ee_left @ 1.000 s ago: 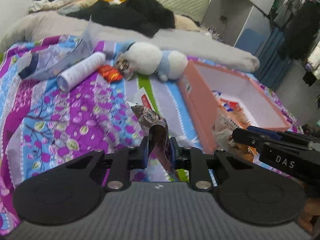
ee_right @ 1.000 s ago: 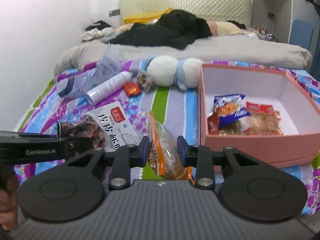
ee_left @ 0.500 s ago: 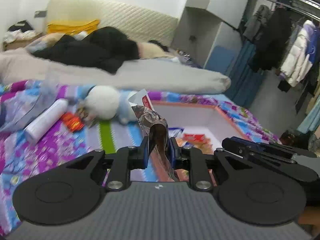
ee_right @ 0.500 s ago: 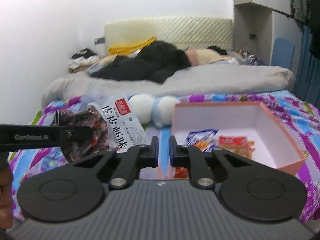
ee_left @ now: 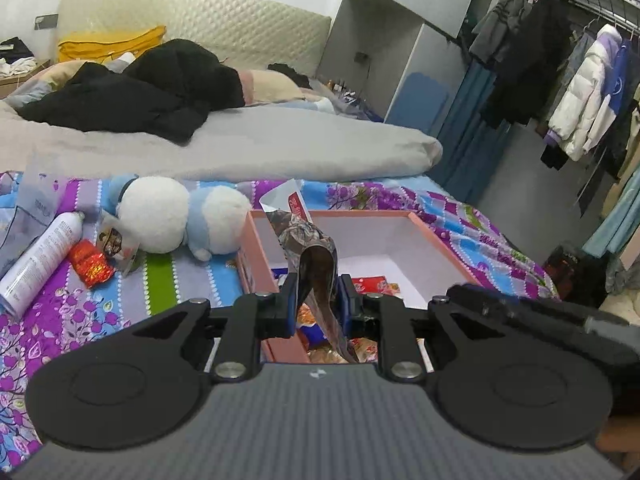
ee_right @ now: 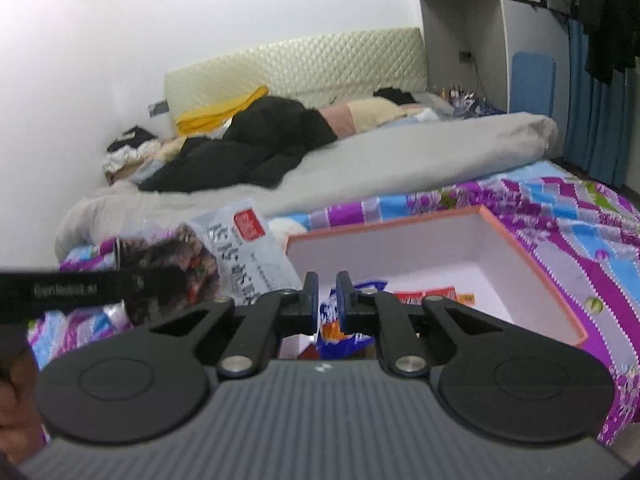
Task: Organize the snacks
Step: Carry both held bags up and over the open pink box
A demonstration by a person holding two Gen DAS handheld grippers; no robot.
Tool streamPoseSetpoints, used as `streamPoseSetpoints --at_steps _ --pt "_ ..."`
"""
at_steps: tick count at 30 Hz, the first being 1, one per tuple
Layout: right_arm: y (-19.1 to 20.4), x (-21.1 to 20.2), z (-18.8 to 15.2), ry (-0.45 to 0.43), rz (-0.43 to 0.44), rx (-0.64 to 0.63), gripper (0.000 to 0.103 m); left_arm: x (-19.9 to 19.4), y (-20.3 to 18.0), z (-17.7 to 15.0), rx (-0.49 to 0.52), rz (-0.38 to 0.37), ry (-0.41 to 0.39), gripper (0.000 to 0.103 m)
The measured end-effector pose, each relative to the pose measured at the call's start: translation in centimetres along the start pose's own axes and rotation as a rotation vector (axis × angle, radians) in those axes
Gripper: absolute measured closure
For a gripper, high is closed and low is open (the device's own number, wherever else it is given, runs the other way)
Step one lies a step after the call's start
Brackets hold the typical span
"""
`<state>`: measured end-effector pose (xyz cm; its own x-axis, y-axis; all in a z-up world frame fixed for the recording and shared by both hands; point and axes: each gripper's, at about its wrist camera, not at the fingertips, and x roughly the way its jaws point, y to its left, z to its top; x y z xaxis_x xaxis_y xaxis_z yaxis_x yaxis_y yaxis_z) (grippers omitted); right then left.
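While the bed (ee_left: 280, 148) fills most of both views, the pink box (ee_left: 256, 256) sits open-topped on its purple patterned bedspread (ee_left: 60, 300), and everything else is placed here relative to that box. A grey duvet (ee_left: 304, 140) lies beyond the box toward the headboard, with black clothing (ee_left: 132, 100) heaped on it. Just beside the box's left wall rests a white and blue plush toy (ee_left: 176, 216). Farther left of the box lie a white spray can (ee_left: 36, 264), a small red packet (ee_left: 90, 264) and a small clear packet (ee_left: 114, 240) near the plush. Inside the box, several snack packets (ee_right: 424, 294) lie on the white floor toward its near end.

The left gripper (ee_left: 316, 300) is above the box's near-left corner, its 2 jaws clamped on a large grey and brown snack bag (ee_left: 308, 240) that stands upright over the box interior. In the right wrist view the same bag (ee_right: 244, 248) hangs at the box's left edge, blurred. The right gripper (ee_right: 327, 296) hovers over the box's near edge with its jaws nearly together; a blue and orange packet (ee_right: 340, 332) shows behind the narrow gap, and whether anything is pinched cannot be told.
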<state>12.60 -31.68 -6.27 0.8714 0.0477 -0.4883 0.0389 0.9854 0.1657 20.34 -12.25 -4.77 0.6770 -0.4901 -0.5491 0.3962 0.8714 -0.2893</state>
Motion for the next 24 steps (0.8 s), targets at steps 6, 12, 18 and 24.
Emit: streamPoseSetpoints --at_steps 6,12,18,24 --pt "0.7 0.7 -2.3 0.053 0.057 0.032 0.088 -0.5 2.2 -2.1 -0.023 0.042 0.012 0.080" --pt "2.8 1.4 -4.7 0.085 0.152 0.021 0.031 -2.0 5.8 -5.4 -0.059 0.104 0.028 0.080" --pt "6.1 2.9 -7.7 0.172 0.247 -0.046 0.031 -3.6 9.4 -8.9 -0.085 0.177 0.055 0.080" --pt "9.1 5.3 -10.4 0.277 0.306 -0.128 0.029 -4.7 12.0 -12.2 -0.140 0.221 0.064 0.080"
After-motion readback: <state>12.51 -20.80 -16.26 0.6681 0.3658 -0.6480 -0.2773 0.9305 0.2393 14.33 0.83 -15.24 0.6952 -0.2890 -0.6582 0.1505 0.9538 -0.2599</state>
